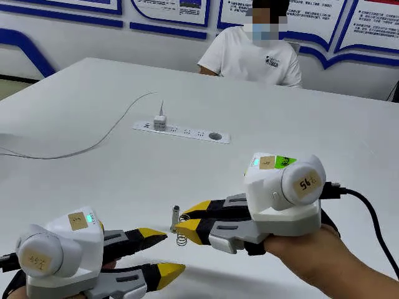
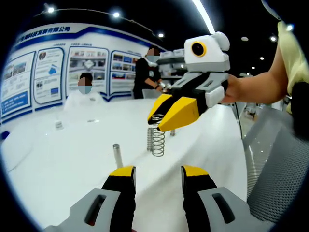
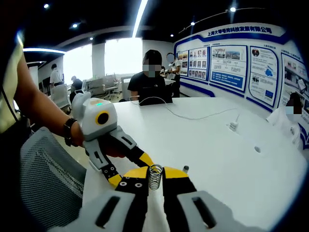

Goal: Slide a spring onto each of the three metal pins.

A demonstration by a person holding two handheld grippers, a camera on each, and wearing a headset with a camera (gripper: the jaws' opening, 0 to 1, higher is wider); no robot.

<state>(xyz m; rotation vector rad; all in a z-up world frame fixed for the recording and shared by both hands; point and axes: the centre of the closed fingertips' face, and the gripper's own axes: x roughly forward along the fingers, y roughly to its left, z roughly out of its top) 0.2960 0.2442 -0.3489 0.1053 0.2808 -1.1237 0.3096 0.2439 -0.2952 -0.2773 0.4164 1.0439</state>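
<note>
A short metal pin (image 1: pixel 175 215) stands upright on the white table (image 1: pixel 262 124). My right gripper (image 1: pixel 184 225) reaches in from the right and is shut on a small coil spring (image 1: pixel 181 237) right beside that pin. In the right gripper view the spring (image 3: pixel 154 176) stands upright between the yellow jaws of the right gripper (image 3: pixel 155 171), with the pin (image 3: pixel 186 169) just past them. My left gripper (image 1: pixel 168 251) lies open at the lower left, tips near the spring. In its own view the left gripper (image 2: pixel 158 171) faces the pin (image 2: pixel 116 154), the spring (image 2: pixel 157 138) and the right gripper (image 2: pixel 161 123).
A white power strip (image 1: pixel 181 131) with a plug (image 1: pixel 160 122) and a thin cable (image 1: pixel 93 146) lies mid-table. A person (image 1: pixel 252 56) sits at the far side. A mesh chair (image 2: pixel 275 159) stands by the table's near edge.
</note>
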